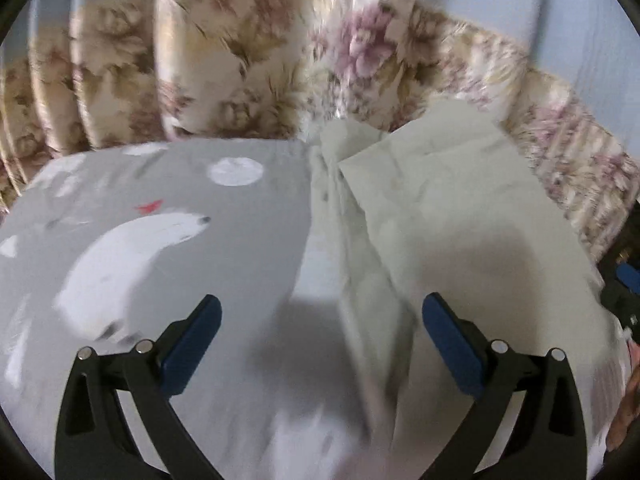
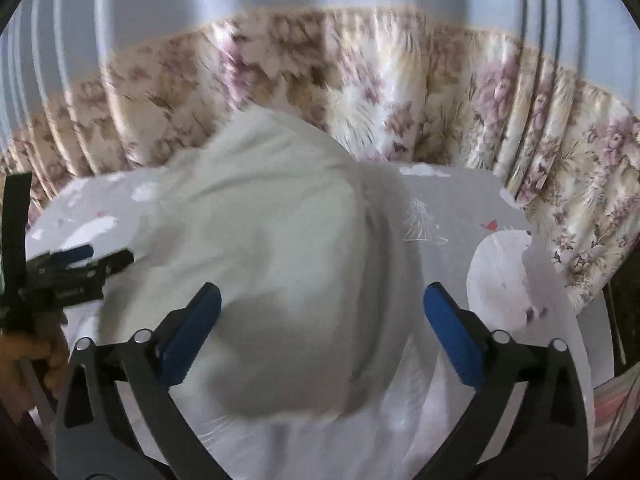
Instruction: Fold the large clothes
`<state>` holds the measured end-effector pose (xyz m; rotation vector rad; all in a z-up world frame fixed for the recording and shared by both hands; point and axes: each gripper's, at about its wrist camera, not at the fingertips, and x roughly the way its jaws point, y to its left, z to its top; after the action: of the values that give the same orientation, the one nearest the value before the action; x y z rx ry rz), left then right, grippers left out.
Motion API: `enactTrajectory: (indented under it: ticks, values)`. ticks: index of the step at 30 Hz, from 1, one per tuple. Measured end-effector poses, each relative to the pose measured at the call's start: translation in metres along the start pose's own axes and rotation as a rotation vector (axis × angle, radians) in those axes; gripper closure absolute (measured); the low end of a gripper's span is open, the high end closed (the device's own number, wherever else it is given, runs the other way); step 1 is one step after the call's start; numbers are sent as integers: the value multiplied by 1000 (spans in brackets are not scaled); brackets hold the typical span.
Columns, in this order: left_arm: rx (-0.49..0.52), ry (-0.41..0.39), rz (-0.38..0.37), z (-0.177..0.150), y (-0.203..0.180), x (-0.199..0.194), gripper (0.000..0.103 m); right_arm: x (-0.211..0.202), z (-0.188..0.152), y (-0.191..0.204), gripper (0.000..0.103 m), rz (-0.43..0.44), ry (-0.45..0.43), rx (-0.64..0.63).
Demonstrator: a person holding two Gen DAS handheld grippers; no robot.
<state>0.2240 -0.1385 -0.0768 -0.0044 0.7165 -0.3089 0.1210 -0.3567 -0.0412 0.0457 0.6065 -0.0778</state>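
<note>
A pale greenish-white garment (image 1: 440, 200) lies spread on a bed, partly folded, with a bunched crease running down its left edge. In the right wrist view the same garment (image 2: 260, 240) shows as a rounded heap in the middle of the bed. My left gripper (image 1: 322, 304) hovers open above the garment's left edge, with nothing between its blue pads. My right gripper (image 2: 322, 292) is also open above the garment's near part and holds nothing. The left gripper (image 2: 92, 258) appears again at the left edge of the right wrist view, over the cloth's left side.
The bed has a grey sheet (image 1: 240, 240) printed with white polar bears and circles. A floral curtain (image 1: 260, 60) hangs behind the bed along its far side. A person's hand (image 2: 24, 352) is at the lower left. Bare sheet (image 2: 452, 208) lies right of the garment.
</note>
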Motion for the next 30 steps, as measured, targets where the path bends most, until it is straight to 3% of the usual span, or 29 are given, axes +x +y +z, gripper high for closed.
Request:
enactTrajectory:
  ticks: [5,9,11,13,17,21,24,30]
  values:
    - [90,-73,114,-34,15,-76,2,-49,-15,53,3,1,14,54]
    - [62,-175,93,-61,34,-124,2,-82,-33,80,3,103,2,92]
    - [54,-202,79,-71,41,-138,2,-92,-37,89,3,86,-29,132]
    - [67,-212,71,-73,45,-143,2,-96,-36,102,3,52,-46,104]
    - [37,-274,145,-68,60,-153,2,-102,-40,118,3,-35,-159,38]
    - [32,-337,213,-71,73,-155,2,-101,-46,115,3,-64,-197,26]
    - [19,-331,246,-72,80,-152,2,-95,-49,112,3,-92,-183,8]
    - [28,-304,243,-78,80,-144,2,-90,-54,107,3,-76,-165,10]
